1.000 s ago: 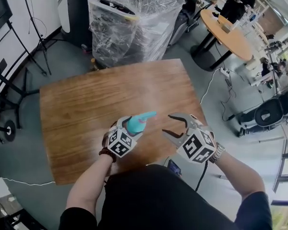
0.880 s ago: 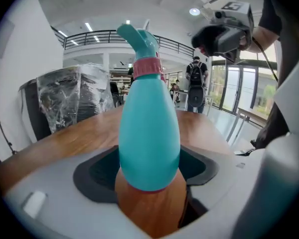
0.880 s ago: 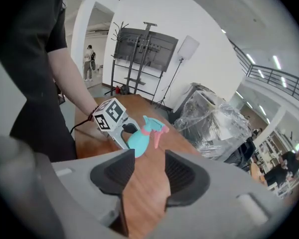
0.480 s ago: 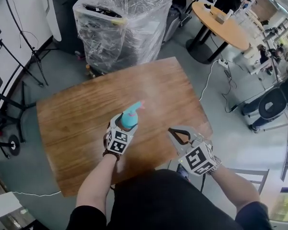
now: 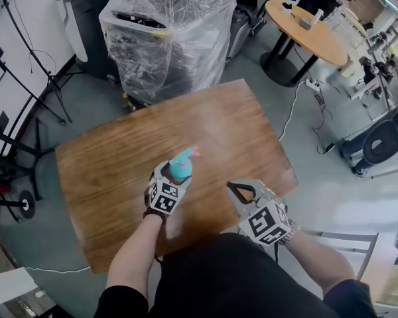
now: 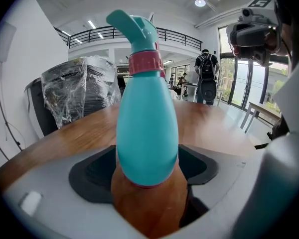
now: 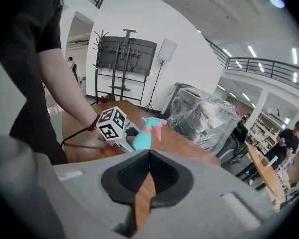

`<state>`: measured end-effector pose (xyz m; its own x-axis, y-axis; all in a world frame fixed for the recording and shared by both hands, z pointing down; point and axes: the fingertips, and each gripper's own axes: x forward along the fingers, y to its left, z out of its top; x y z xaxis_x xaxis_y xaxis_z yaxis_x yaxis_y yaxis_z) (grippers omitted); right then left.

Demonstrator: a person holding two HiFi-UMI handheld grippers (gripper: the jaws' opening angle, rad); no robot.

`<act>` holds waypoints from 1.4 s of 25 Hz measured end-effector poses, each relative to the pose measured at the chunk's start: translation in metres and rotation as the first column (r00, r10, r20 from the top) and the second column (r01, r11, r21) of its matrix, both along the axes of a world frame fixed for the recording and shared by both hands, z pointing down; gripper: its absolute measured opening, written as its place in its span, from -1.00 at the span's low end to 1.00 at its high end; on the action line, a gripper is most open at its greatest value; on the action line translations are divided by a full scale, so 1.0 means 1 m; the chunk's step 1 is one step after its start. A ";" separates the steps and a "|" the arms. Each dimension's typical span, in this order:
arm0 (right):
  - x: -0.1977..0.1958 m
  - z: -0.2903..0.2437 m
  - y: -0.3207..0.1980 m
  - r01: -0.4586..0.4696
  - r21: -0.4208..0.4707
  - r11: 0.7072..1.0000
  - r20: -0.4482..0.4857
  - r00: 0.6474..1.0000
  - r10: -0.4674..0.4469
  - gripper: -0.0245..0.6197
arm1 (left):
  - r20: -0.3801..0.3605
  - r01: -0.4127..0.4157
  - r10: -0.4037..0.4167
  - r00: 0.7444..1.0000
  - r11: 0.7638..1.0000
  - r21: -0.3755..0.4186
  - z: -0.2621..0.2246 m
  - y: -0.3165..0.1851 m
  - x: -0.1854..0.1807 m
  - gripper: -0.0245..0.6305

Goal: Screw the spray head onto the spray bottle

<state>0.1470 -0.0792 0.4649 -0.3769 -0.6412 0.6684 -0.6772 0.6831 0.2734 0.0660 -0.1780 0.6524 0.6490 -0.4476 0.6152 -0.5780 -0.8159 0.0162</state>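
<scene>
This is a large open-plan work hall, part office and part test lab. A mezzanine with a dark railing (image 7: 269,66) runs beneath a high white ceiling set with ceiling lights (image 6: 200,2). Tall windows (image 6: 239,83) line one side. On the grey floor (image 5: 305,177) stand a wooden bench (image 5: 119,158), a round meeting table (image 5: 305,35) with people at it, and a big machine wrapped in plastic film (image 5: 172,32). There is also a screen on a wheeled stand (image 7: 127,54), a light panel on a tripod (image 7: 167,49) and stocked shelves (image 7: 261,128). A power strip (image 5: 312,83) with cables lies on the floor.
</scene>
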 end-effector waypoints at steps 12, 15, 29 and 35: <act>-0.039 -0.011 -0.018 -0.019 0.047 0.999 0.233 0.972 0.008 -0.95 | -0.193 0.123 -0.106 0.975 0.990 0.076 -0.123 0.050 -0.037 -0.72; -0.048 -0.020 -0.025 -0.025 0.076 0.997 0.286 0.958 0.002 -0.95 | -0.268 0.117 -0.092 0.959 0.990 0.081 -0.163 0.061 -0.027 -0.88; -0.062 -0.044 -0.035 -0.047 0.114 0.992 0.404 0.915 -0.004 -0.95 | -0.348 0.154 -0.116 0.930 0.984 0.084 -0.222 0.062 -0.016 -0.88; -0.064 -0.047 -0.037 -0.043 0.118 0.992 0.410 0.912 -0.009 -0.95 | -0.349 0.153 -0.112 0.931 0.984 0.094 -0.226 0.057 -0.012 -0.88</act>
